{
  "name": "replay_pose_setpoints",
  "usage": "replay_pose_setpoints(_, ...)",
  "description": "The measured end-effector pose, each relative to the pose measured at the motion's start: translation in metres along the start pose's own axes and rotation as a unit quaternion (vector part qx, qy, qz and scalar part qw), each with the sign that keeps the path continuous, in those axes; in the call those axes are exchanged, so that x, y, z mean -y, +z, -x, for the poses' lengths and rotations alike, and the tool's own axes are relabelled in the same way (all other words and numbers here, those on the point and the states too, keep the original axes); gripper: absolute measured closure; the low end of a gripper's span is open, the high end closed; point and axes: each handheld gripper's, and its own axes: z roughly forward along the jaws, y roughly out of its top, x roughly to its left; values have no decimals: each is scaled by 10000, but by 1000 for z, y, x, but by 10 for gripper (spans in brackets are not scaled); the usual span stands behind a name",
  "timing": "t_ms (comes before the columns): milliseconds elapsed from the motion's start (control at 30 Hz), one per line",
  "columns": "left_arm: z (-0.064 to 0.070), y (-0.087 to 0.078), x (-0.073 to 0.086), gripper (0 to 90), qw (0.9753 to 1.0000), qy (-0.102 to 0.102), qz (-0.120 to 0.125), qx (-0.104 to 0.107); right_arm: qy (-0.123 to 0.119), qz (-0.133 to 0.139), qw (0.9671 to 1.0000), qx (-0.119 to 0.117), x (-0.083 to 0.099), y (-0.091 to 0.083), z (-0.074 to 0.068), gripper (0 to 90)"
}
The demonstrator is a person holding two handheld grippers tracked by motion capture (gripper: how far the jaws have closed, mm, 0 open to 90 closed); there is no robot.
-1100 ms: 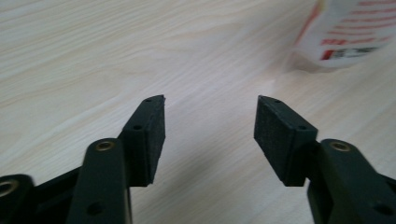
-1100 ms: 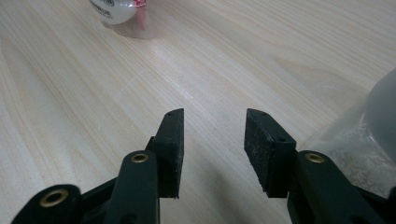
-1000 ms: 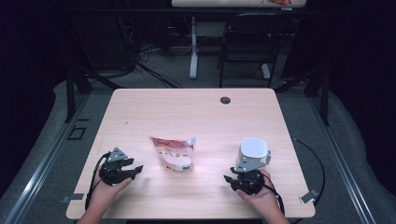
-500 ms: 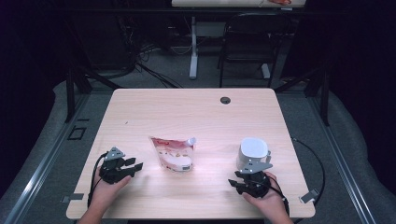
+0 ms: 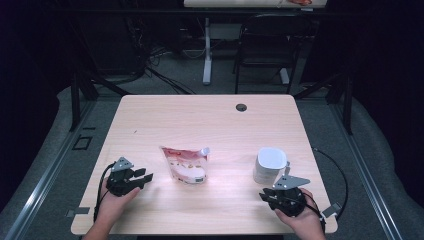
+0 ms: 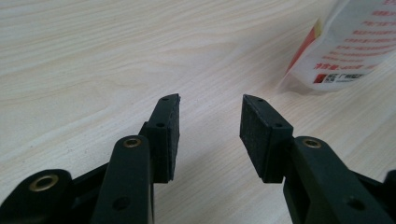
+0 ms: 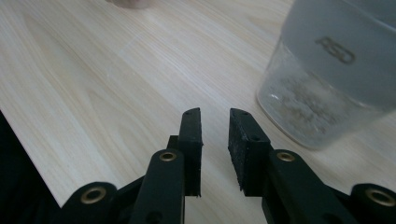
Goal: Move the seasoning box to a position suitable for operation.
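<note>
High view places the left gripper beside the pouch and the right gripper beside the jar, both part-open and empty, staged for pickup.

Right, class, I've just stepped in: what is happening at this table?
A person sits at a wooden table with a gripper in each hand. The left gripper rests near a spouted pouch, jaws open and empty. The right gripper sits just short of a lidded jar, jaws slightly apart, holding nothing. Neither thing is grasped yet.
</note>
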Motion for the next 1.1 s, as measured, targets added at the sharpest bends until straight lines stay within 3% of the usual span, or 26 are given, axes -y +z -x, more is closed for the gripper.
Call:
replay_pose_setpoints(167, 0, -1, 0, 570, 10000, -6, 35, 27, 211, 51, 9996, 177, 10, -10, 8, 764)
replay_pose_setpoints(267, 0, -1, 0, 571, 10000, 16, -15, 54, 425, 97, 9981, 442, 15, -15, 17, 754)
replay_pose_setpoints(400, 0, 0, 0, 570, 10000, -3, -23, 1, 738, 204, 9928, 917, 20, -18, 28, 723)
replay_pose_setpoints(467, -1, 0, 0, 572, 10000, 4, -30, 66, 836, 219, 9907, 1047, 22, -18, 33, 725)
replay_pose_setpoints(567, -1, 1, -1, 596, 9998, -11, -54, 214, 979, 209, 9887, 1118, 22, -17, 41, 746)
replay_pose_setpoints(900, -1, 2, 0, 608, 9997, -57, -75, 234, 1315, 304, 9790, 1527, 18, -9, 60, 752)
replay_pose_setpoints(1100, 0, 3, -1, 608, 9997, -12, -90, 211, 1301, 303, 9789, 1548, 17, -5, 65, 729)
